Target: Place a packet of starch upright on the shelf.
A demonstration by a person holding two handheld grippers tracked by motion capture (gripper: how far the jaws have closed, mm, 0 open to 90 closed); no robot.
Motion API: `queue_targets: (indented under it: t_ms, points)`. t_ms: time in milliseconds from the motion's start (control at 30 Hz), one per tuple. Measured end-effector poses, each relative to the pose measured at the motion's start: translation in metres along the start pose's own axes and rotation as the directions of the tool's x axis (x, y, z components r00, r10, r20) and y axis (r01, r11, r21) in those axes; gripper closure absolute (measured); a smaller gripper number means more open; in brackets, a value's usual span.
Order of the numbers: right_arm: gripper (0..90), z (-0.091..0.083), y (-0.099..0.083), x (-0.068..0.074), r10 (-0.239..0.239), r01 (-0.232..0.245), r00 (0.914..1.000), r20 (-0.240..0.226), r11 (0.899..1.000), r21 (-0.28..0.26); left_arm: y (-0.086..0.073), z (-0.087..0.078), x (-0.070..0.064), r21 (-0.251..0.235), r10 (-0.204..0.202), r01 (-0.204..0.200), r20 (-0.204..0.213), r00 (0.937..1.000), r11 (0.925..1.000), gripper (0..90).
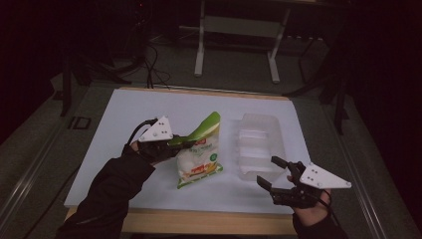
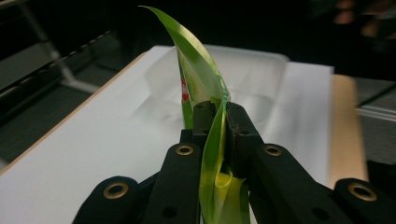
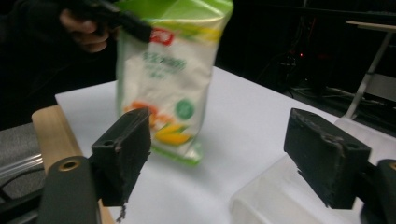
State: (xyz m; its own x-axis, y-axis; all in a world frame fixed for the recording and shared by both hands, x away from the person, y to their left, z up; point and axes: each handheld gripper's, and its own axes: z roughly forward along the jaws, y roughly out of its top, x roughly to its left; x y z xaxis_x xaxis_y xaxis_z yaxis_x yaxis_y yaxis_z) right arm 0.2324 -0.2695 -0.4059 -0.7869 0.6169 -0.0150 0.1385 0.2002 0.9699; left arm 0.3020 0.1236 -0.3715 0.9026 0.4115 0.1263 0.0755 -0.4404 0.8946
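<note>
Right gripper (image 1: 271, 174) waits at the near right edge, jaws wide apart and empty, presumably ready to assist, while left gripper (image 1: 175, 144) pinches the snack bag (image 1: 200, 157) by its green top, holding it upright beside the clear tray (image 1: 259, 144) farther right.

In the right gripper view the white and green printed plastic snack bag (image 3: 170, 79) is blurred, its lettering unreadable, and its top runs past the upper edge. In the left gripper view the bag's green top strip vanishes between the shut jaws, hiding the rest. The clear ribbed plastic tray (image 3: 285, 196) is cut off by the bottom edge.
</note>
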Motion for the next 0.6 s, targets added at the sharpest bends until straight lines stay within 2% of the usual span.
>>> queue_targets:
  t_ms: [33,100,133,167,233,267,300,367,400,433,467,600]
  points:
    - [21.8,0.002,0.004,-0.002,-0.007,0.007,1.0000,-0.003,1.000,0.001,0.002,-0.001,-0.002,-0.007,-0.001,0.002,0.018,0.9998,1.0000,85.2]
    - [21.4,0.006,0.014,-0.007,-0.012,0.013,0.9997,-0.022,1.000,0.016,0.007,-0.003,-0.006,-0.012,0.025,-0.024,0.040,0.9989,0.9996,85.3]
    - [21.8,0.009,0.019,-0.009,-0.013,0.014,0.9987,-0.049,0.999,0.030,0.007,-0.003,-0.006,-0.012,0.025,-0.024,0.040,0.9989,0.9996,85.3]
    - [21.9,0.012,0.023,-0.011,-0.013,0.016,0.9973,-0.073,0.999,0.044,0.012,-0.004,-0.011,-0.017,0.046,-0.045,0.056,0.9974,0.9989,85.3]
    - [22.4,0.015,0.028,-0.014,-0.018,0.022,0.9964,-0.083,0.998,0.051,0.014,-0.005,-0.012,-0.021,0.046,-0.044,0.070,0.9965,0.9988,85.3]
    - [23.1,0.023,0.037,-0.016,-0.023,0.036,0.9904,-0.137,0.995,0.096,0.015,-0.006,-0.014,-0.027,0.061,-0.059,0.080,0.9949,0.9979,85.3]
    - [23.1,0.028,0.041,-0.018,-0.030,0.045,0.9895,-0.141,0.993,0.105,0.019,-0.007,-0.018,-0.035,0.068,-0.064,0.097,0.9930,0.9973,85.3]
    - [23.1,0.037,0.048,-0.021,-0.032,0.054,0.9842,-0.174,0.991,0.124,0.021,-0.007,-0.020,-0.040,0.079,-0.075,0.096,0.9922,0.9963,85.4]
    - [23.3,0.041,0.051,-0.022,-0.031,0.053,0.9829,-0.181,0.991,0.122,0.024,-0.007,-0.023,-0.048,0.082,-0.077,0.118,0.9895,0.9958,85.4]
    - [23.9,0.045,0.054,-0.023,-0.024,0.048,0.9802,-0.197,0.992,0.119,0.025,-0.007,-0.025,-0.060,0.092,-0.086,0.115,0.9890,0.9945,85.4]
    - [23.9,0.049,0.056,-0.023,-0.016,0.041,0.9768,-0.214,0.992,0.117,0.026,-0.007,-0.026,-0.065,0.090,-0.082,0.132,0.9871,0.9945,85.4]
    - [24.0,0.063,0.060,-0.021,-0.019,0.050,0.9707,-0.239,0.991,0.124,0.029,-0.007,-0.028,-0.077,0.100,-0.090,0.131,0.9863,0.9930,85.4]
